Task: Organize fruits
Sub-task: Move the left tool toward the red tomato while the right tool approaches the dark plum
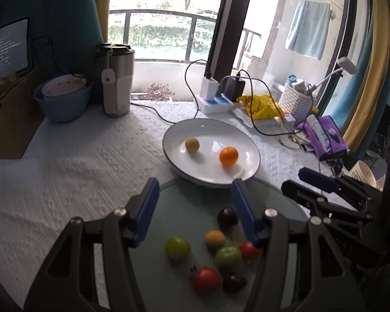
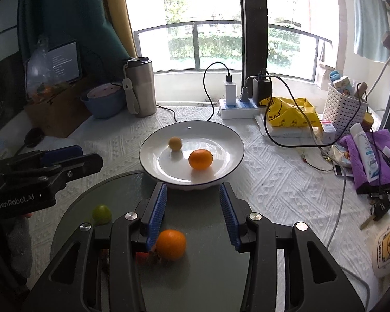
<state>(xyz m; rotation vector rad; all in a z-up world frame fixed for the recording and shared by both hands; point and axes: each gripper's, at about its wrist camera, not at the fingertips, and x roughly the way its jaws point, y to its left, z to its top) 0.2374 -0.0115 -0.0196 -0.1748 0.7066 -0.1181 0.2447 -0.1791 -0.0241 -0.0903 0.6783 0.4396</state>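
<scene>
1. Left wrist view: white round plate [image 1: 249, 153] holds a small orange [image 1: 228, 156] and a yellowish fruit [image 1: 192, 144].
2. Other fruits [image 1: 205, 279] wait on the grey glass disc [image 1: 174, 208].
3. Left gripper [image 1: 195, 208] and right gripper [image 2: 192, 208]: fingers parted, empty.

The stretch of table [image 1: 65, 171] left of the white plate [image 1: 179, 127] lies bare and gives open passage. The far edge is blocked by a steel tumbler [image 1: 118, 80], a blue bowl [image 1: 62, 101] and a power strip [image 1: 215, 104] with trailing cables. The right side is crowded: yellow bag [image 2: 291, 114], white basket [image 2: 343, 111], purple cloth [image 2: 369, 161]. Small fruits [image 1: 213, 254] clutter the glass disc [image 1: 195, 202] nearest the claws.
</scene>
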